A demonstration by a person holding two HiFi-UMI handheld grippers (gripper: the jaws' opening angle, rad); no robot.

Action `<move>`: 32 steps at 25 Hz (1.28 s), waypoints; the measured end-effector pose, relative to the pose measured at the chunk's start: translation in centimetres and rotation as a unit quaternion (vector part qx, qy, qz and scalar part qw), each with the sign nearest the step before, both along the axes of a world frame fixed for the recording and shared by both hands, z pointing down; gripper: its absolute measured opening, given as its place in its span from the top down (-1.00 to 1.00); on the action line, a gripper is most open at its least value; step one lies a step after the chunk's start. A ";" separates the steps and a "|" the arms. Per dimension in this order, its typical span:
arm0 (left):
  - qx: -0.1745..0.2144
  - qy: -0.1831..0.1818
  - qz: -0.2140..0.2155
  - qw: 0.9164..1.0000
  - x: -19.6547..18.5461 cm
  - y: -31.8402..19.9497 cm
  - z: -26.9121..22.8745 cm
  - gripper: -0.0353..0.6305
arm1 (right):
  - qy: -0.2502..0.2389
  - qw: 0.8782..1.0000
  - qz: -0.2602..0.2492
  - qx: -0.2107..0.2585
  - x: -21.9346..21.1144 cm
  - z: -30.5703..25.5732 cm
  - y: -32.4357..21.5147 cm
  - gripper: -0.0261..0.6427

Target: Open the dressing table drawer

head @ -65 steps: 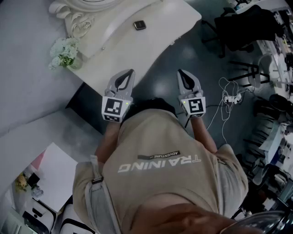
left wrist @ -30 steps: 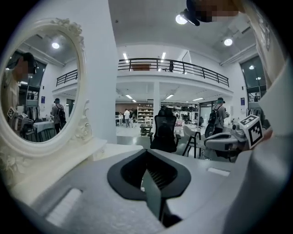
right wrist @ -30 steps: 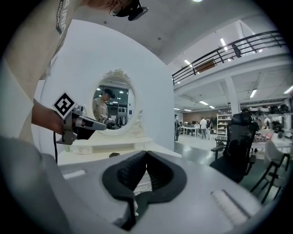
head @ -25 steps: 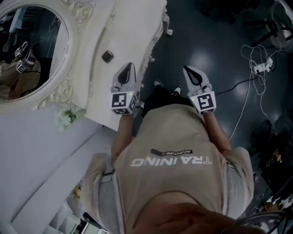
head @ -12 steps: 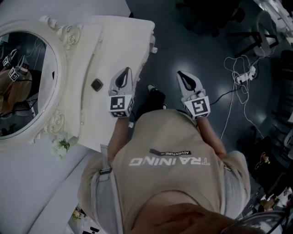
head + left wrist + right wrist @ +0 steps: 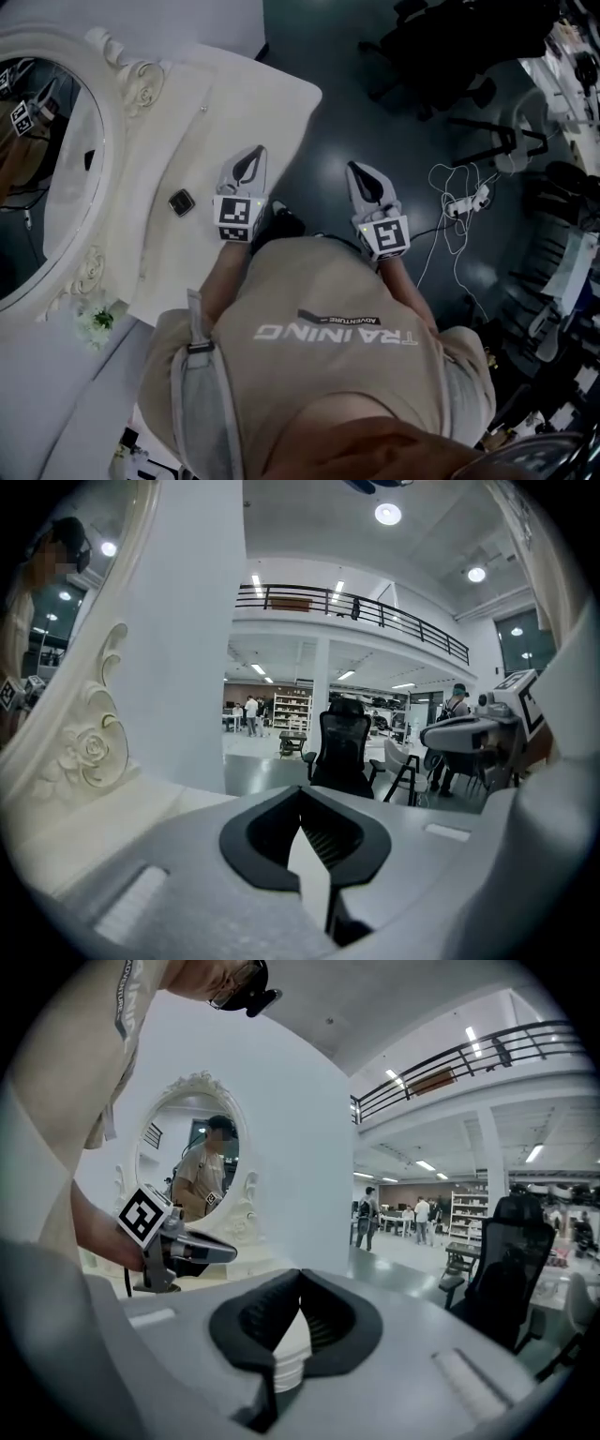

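The white dressing table (image 6: 234, 103) fills the left of the head view, with its oval carved mirror (image 6: 37, 178) at the far left. Its drawer is hidden under the top. My left gripper (image 6: 254, 153) is shut and empty, held over the table's front edge; in its own view the tips (image 6: 301, 792) meet with only the room beyond. To its right, over the dark floor, my right gripper (image 6: 357, 169) is also shut with nothing in it (image 6: 300, 1275). The right gripper view shows the left gripper (image 6: 187, 1248) in front of the mirror (image 6: 192, 1162).
A small dark square object (image 6: 181, 202) lies on the table top. White flowers (image 6: 95, 322) stand at the table's near corner. On the floor to the right are a tangle of cables with a power strip (image 6: 466, 202), a stool (image 6: 506, 141) and black office chairs (image 6: 450, 47).
The person has stepped along the table front, so the table and mirror have shifted in the head view. Both grippers went along, side by side and still shut.
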State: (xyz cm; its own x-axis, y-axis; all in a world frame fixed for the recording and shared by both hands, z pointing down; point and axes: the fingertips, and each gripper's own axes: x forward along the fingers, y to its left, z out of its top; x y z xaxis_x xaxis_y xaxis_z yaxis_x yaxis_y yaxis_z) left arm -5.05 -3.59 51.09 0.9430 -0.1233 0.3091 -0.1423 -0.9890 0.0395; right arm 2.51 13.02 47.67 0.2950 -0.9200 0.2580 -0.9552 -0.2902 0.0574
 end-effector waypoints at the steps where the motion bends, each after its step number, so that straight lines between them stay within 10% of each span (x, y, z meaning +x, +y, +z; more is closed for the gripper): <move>1: -0.006 -0.001 -0.006 1.000 0.3 -0.3 0.1 0.88 | -0.002 1.000 -0.008 0.000 0.3 0.1 -0.7 0.91; 16: -0.002 -0.036 -0.142 0.989 3.6 -5.0 0.3 0.88 | -0.039 0.983 -0.177 0.017 7.7 1.3 -12.3 0.91; 32: 0.030 -0.081 -0.423 0.902 7.4 -7.6 -1.5 0.88 | -0.059 0.880 -0.468 0.061 12.3 0.5 -23.3 0.91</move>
